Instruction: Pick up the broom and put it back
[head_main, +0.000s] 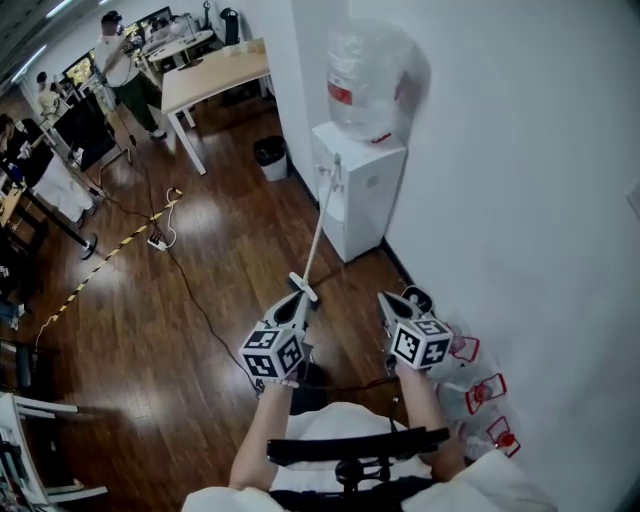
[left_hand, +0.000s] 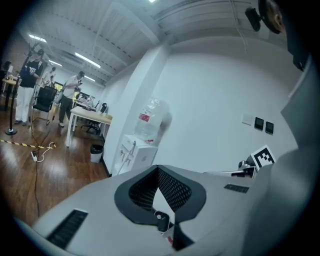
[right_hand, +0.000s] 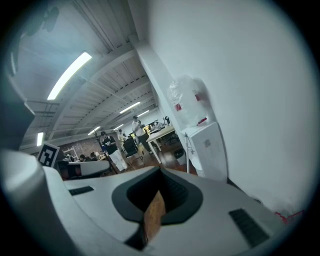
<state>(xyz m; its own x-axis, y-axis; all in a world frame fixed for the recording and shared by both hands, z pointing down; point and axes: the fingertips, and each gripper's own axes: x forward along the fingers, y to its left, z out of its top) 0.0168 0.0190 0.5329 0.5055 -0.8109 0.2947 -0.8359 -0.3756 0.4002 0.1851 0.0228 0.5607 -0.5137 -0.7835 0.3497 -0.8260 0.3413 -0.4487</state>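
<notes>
The broom (head_main: 320, 225) leans against the white water dispenser (head_main: 362, 200). The top of its pole rests on the cabinet's front edge. Its small cross-head sits on the wood floor (head_main: 200, 290), at 12 o'clock from the left gripper (head_main: 297, 302) and just beside that gripper's tip. From there the pole runs up towards 1 o'clock.

In the left gripper view the meshed fingers (left_hand: 176, 190) are clenched into a narrow V. They do not grasp the broom, whose pole stands well ahead by the dispenser. A small dark piece shows at the base of the V, and I cannot tell what it is.

The right gripper (head_main: 395, 303) is level with the left, at its 3 o'clock, close to the white wall (head_main: 520, 200). Its fingers (right_hand: 176, 192) are also clenched and empty, with only a sliver of brown floor showing between them.

A clear bottle (head_main: 365, 70) tops the dispenser. A dark bin (head_main: 270, 157) stands at the dispenser's 10 o'clock, with a pale counter (head_main: 215, 75) beyond it.
</notes>
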